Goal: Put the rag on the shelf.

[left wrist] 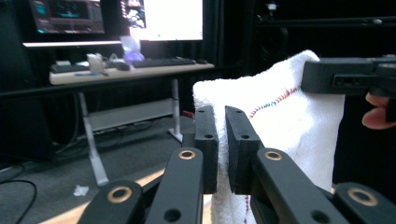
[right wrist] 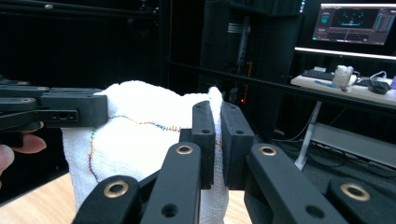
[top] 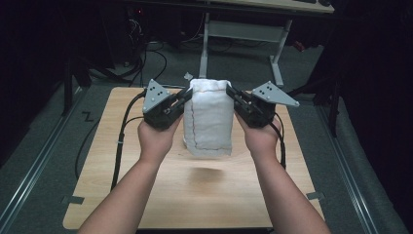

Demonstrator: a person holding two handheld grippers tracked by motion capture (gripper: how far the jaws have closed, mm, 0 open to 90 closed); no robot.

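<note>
We see the wooden table (top: 146,195) lying below both claws, its pale top bare under the hanging cloth, with a faint shadow on the wood straight beneath it. Beyond the claws stands a desk (left wrist: 116,72) with a keyboard (left wrist: 161,61) and lit monitors (left wrist: 166,18) on it.

The white towel (top: 208,122) hangs between the two claws, lifted clear of the table. It is folded into a tall, narrow shape, with a line of coloured stitching (right wrist: 140,123) running across and down its face. Its top edge spans from one claw to the other; the rest drops freely below them.

The left gripper (top: 187,93) holds the towel's upper left corner. In the left gripper view its two black jaws stand nearly together, with only a thin fold of white cloth (left wrist: 222,140) pinched between them, so it is clamped on the towel. The person's left hand (top: 157,139) wraps the body of this claw from below.

The right gripper (top: 230,91) holds the upper right corner in the same way. In the right gripper view its jaws are drawn in tight on a narrow ridge of towel that rises just above them. The right hand (top: 260,138) grasps that claw from underneath.
</note>
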